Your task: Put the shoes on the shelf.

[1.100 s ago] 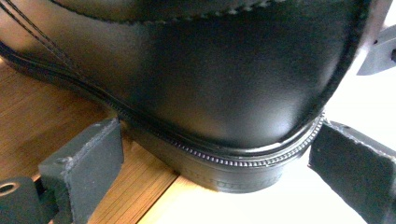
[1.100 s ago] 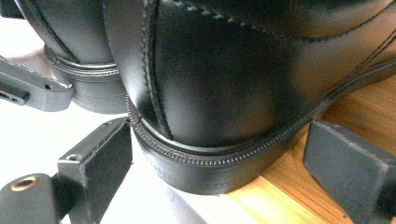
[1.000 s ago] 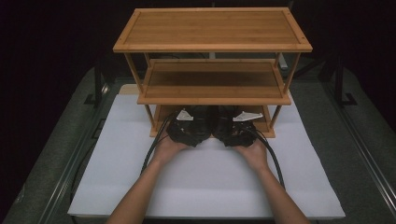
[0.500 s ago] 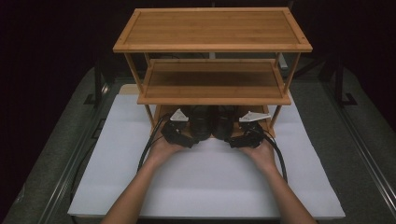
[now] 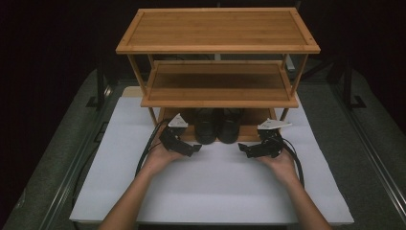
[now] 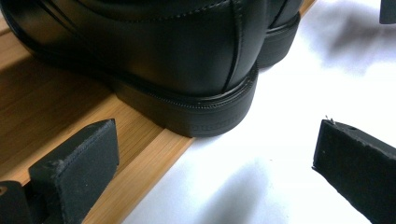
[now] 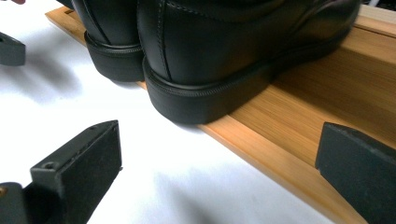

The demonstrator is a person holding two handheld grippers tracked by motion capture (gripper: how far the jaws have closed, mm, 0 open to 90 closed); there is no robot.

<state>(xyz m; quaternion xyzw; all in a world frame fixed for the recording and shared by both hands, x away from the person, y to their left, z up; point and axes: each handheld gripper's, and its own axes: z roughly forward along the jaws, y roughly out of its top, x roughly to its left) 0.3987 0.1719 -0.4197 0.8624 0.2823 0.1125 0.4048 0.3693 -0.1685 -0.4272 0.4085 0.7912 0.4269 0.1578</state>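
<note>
A pair of black leather shoes (image 5: 218,125) stands on the bottom shelf (image 5: 249,134) of a bamboo rack (image 5: 218,28), heels over its front edge. The left shoe's heel (image 6: 196,79) looms close in the left gripper view; the right shoe's heel (image 7: 205,60) does the same in the right gripper view. My left gripper (image 5: 192,149) sits open just left of the heels, empty, its pads (image 6: 77,170) wide apart. On the other side my right gripper (image 5: 245,150) is open too, nothing between its pads (image 7: 84,163).
The rack has three bamboo shelves; the middle shelf (image 5: 218,84) overhangs the shoes. It stands on a white mat (image 5: 210,191) over a grey table (image 5: 349,143). Black cables (image 5: 146,151) trail from both grippers across the mat.
Both grippers have let go of the shoes, opened, and drawn back and apart toward the person. The shoes stay on the bottom shelf.
</note>
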